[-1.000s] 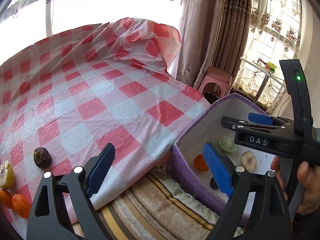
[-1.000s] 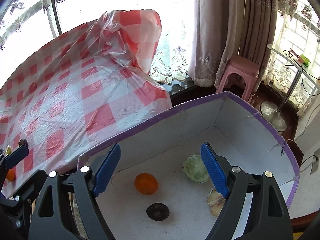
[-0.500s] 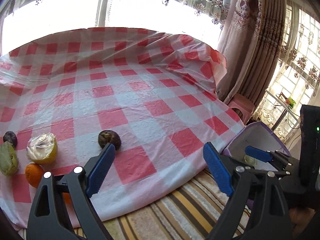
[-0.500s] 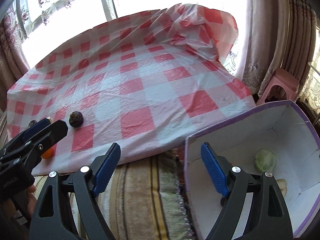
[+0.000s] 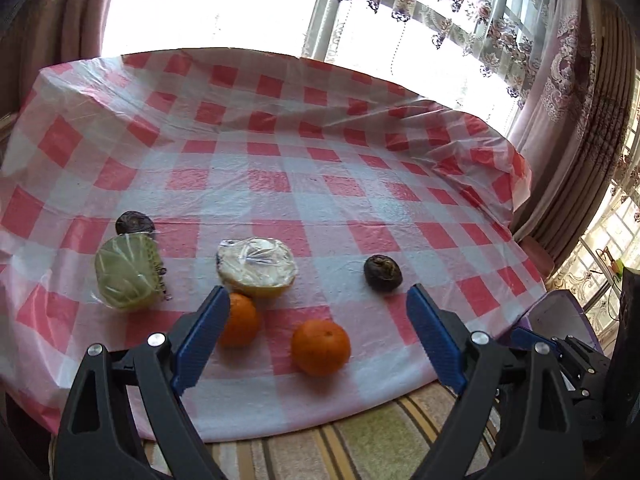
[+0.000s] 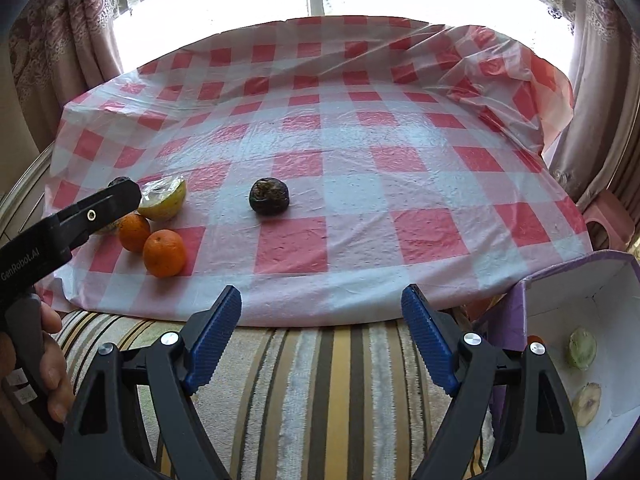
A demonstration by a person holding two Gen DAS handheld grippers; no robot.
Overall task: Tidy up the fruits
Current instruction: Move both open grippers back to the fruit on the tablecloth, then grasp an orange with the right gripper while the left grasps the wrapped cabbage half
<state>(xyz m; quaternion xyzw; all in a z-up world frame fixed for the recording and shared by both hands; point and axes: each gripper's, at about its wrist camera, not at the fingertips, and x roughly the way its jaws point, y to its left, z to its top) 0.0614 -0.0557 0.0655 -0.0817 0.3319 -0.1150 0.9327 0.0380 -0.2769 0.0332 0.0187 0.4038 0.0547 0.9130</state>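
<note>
On the red-checked tablecloth (image 5: pixel 320 184) lie two oranges (image 5: pixel 320 346) (image 5: pixel 239 319), a wrapped yellow fruit half (image 5: pixel 257 267), a wrapped green fruit half (image 5: pixel 126 272) and two dark passion fruits (image 5: pixel 383 273) (image 5: pixel 135 222). My left gripper (image 5: pixel 314 336) is open and empty, with the near orange between its fingers' line of sight. My right gripper (image 6: pixel 322 336) is open and empty, over the striped cloth, short of the table. The near orange (image 6: pixel 165 253) and a passion fruit (image 6: pixel 269 196) show in the right wrist view. The purple box (image 6: pixel 568 276) at right holds cut fruit halves (image 6: pixel 582 348).
A striped towel (image 6: pixel 320 392) covers the surface in front of the table. Curtains (image 5: pixel 580 92) and a pink stool (image 6: pixel 610 216) stand to the right. The left gripper's body (image 6: pixel 60 232) crosses the left of the right wrist view.
Both grippers swung left, away from the purple box and toward the fruits on the table. The fruits now sit in front of the left gripper. Both stayed open.
</note>
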